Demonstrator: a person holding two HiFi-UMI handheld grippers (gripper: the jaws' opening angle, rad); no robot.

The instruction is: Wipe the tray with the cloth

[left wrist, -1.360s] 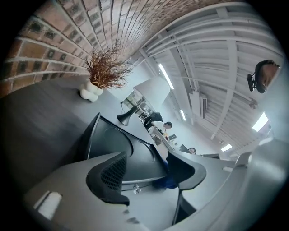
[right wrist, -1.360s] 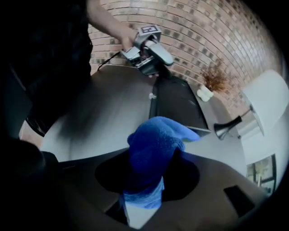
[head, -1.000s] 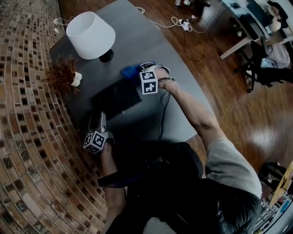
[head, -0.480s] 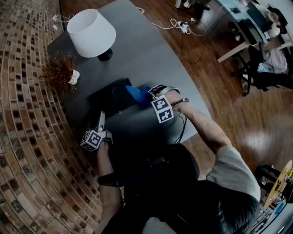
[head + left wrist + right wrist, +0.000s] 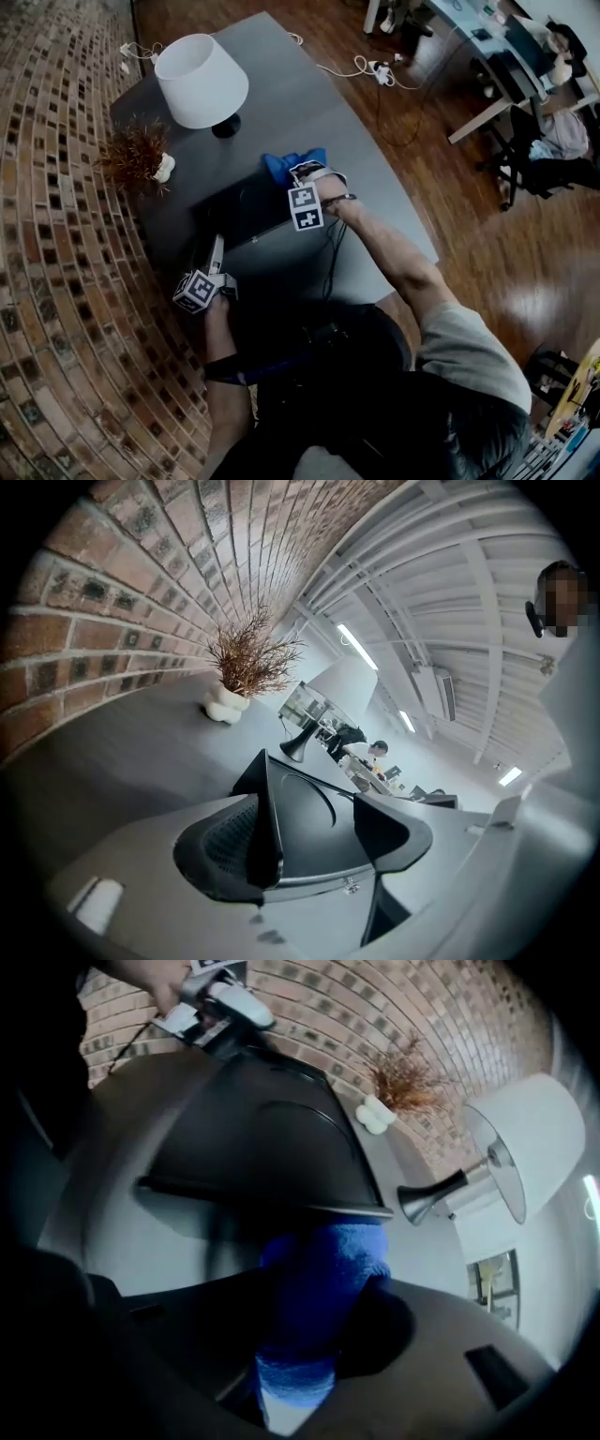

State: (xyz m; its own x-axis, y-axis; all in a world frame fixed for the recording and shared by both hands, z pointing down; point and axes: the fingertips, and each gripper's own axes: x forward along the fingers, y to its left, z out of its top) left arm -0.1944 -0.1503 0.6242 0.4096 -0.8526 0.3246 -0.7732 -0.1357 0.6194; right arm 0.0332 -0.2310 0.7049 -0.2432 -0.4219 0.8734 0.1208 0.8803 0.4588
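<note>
Right tool (image 5: 309,1335) is clamped on blue cloth (image 5: 323,1269) at far rim of tray (image 5: 239,211). Left tool (image 5: 314,789), jaws just opened wide, straddles the near corner w/o grip. Risk: unheld tray may be shoved across worktop (image 5: 309,103).

Brick wall (image 5: 47,244) left, wooden floor (image 5: 487,216) right. A white lamp (image 5: 202,80) and dried plant (image 5: 136,155) stand at the grey table's (image 5: 309,103) far end.

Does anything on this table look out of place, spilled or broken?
Nothing stands out: no spill or damage. The black rectangular tray lies flat on the grey table, the white lamp stands upright, and the right gripper holds the bunched blue cloth.
</note>
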